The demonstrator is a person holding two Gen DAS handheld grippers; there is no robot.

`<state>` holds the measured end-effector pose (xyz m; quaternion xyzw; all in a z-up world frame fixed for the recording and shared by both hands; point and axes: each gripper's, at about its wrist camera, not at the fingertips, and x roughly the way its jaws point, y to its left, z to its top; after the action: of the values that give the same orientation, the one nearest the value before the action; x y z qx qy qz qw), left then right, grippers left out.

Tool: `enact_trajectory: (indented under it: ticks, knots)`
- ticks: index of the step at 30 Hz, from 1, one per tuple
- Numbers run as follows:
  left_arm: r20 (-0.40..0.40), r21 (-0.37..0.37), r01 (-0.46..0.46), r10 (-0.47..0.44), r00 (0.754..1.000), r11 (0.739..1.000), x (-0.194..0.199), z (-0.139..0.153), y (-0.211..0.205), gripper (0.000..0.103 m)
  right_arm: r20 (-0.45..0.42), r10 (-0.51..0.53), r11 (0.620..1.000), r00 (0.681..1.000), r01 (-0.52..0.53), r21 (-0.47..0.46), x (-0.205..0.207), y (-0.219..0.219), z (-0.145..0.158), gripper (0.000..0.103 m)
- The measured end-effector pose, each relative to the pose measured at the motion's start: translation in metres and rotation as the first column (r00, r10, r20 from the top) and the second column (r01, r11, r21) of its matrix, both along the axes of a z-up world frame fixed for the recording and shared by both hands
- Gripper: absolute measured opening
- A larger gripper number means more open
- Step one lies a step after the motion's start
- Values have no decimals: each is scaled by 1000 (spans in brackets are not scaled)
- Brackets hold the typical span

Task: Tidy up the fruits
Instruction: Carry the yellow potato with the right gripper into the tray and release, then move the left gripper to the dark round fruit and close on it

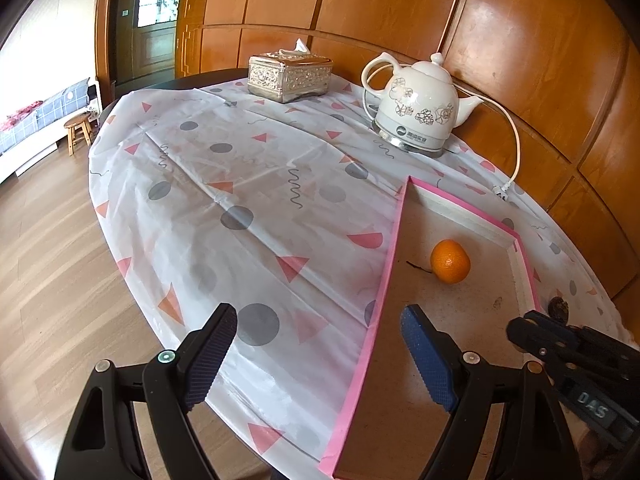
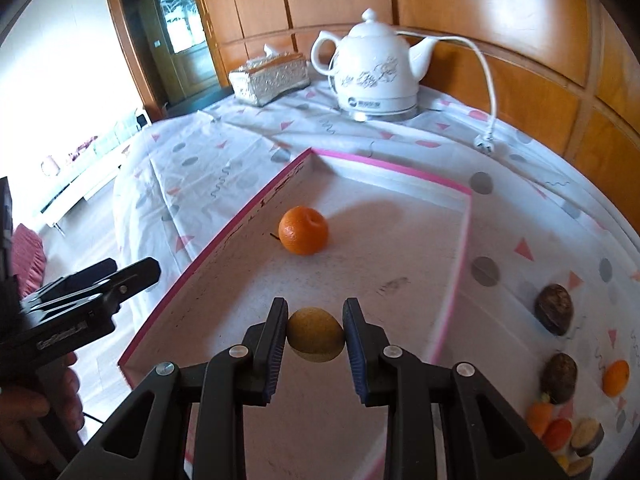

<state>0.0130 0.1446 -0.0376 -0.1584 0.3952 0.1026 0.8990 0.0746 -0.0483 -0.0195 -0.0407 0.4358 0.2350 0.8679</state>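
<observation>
A shallow pink-edged box (image 2: pixel 256 208) lies on the table; it also shows in the left wrist view (image 1: pixel 384 280). An orange (image 2: pixel 303 230) sits inside it, also in the left wrist view (image 1: pixel 450 261). My right gripper (image 2: pixel 316 334) is shut on a yellow-brown round fruit (image 2: pixel 316 334) and holds it over the box floor. My left gripper (image 1: pixel 320 354) is open and empty above the box's left edge. It shows at the left in the right wrist view (image 2: pixel 132 272), and the right gripper shows at the right in the left wrist view (image 1: pixel 524 328).
Two dark brown fruits (image 2: pixel 554 308) (image 2: pixel 559 376), a small orange (image 2: pixel 616 377) and several small fruits (image 2: pixel 560 432) lie on the cloth right of the box. A white kettle (image 1: pixel 416 116) with cord and a silver tissue box (image 1: pixel 290 74) stand at the back. Wood panelling is behind.
</observation>
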Motion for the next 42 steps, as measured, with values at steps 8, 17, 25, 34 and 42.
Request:
enact_trajectory:
  ticks: [8, 17, 25, 34, 42]
  knots:
    - [-12, -8, -6, 6, 1000, 1000, 1, -5, 2, 84, -28, -6, 999, 1000, 4, -43, 13, 15, -20, 29]
    - [-11, -7, -5, 5, 1000, 1000, 1, -4, 0, 84, -52, -82, 997, 995, 82, 1, 13, -2, -24, 35]
    - [-2, -1, 4, -4, 1000, 1000, -1, 0, -5, 84, -20, -168, 985, 986, 169, 45, -5, -32, -9, 37]
    - [18, 7, 26, -26, 1000, 1000, -4, 8, -11, 84, 40, -248, 968, 968, 247, 32, -30, -59, 3, 46]
    - [35, 12, 43, -44, 998, 999, -6, 13, -15, 85, 111, -319, 948, 941, 319, 12, -52, -83, 15, 47]
